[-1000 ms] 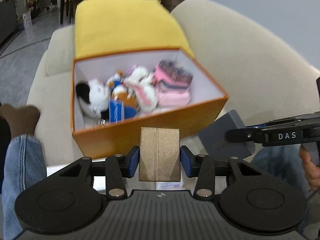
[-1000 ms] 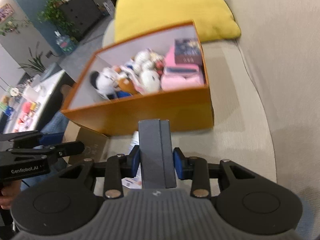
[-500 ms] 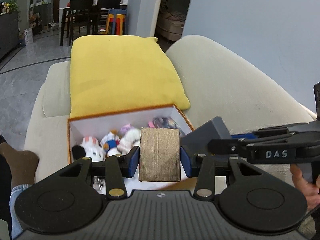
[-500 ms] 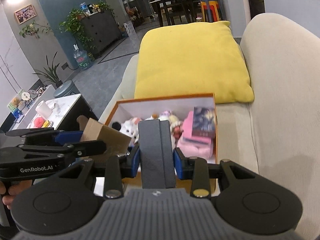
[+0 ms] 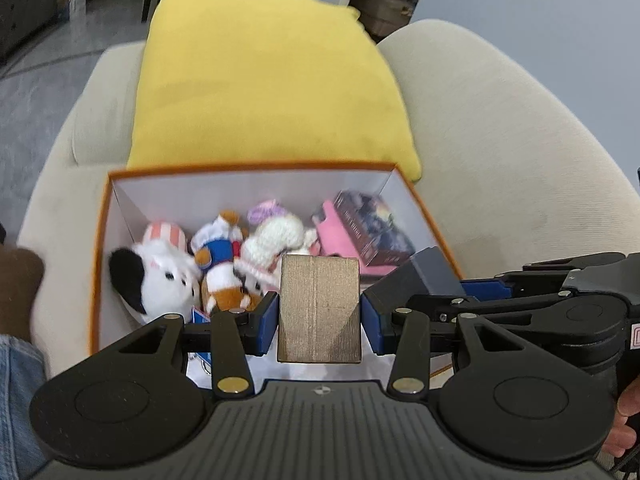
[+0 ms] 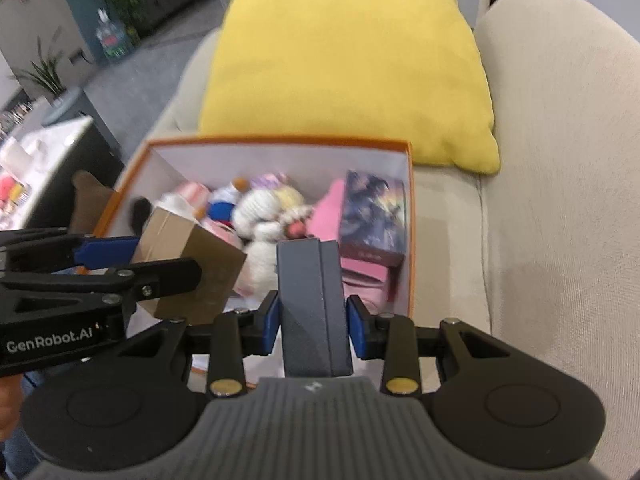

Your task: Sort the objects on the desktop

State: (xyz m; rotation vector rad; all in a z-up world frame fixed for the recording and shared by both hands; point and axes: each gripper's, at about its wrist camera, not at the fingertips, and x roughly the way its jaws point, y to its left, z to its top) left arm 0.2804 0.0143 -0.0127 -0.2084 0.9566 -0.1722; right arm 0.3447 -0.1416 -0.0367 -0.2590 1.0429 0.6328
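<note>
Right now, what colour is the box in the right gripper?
Dark grey box, clearest in the right wrist view.

The brown cardboard box (image 5: 319,308) hides the near middle of the orange box (image 5: 100,240), and its own lower end drops out of sight behind the left gripper (image 5: 319,316) body. The grey box (image 6: 314,312) covers part of the pink items (image 6: 364,272) inside the orange box. The book cover (image 6: 374,212) print is too blurred to read. Plush toys (image 5: 216,256) overlap, so their outlines merge. Left of the orange box, a denim leg (image 5: 16,392) is cut by the frame edge
</note>
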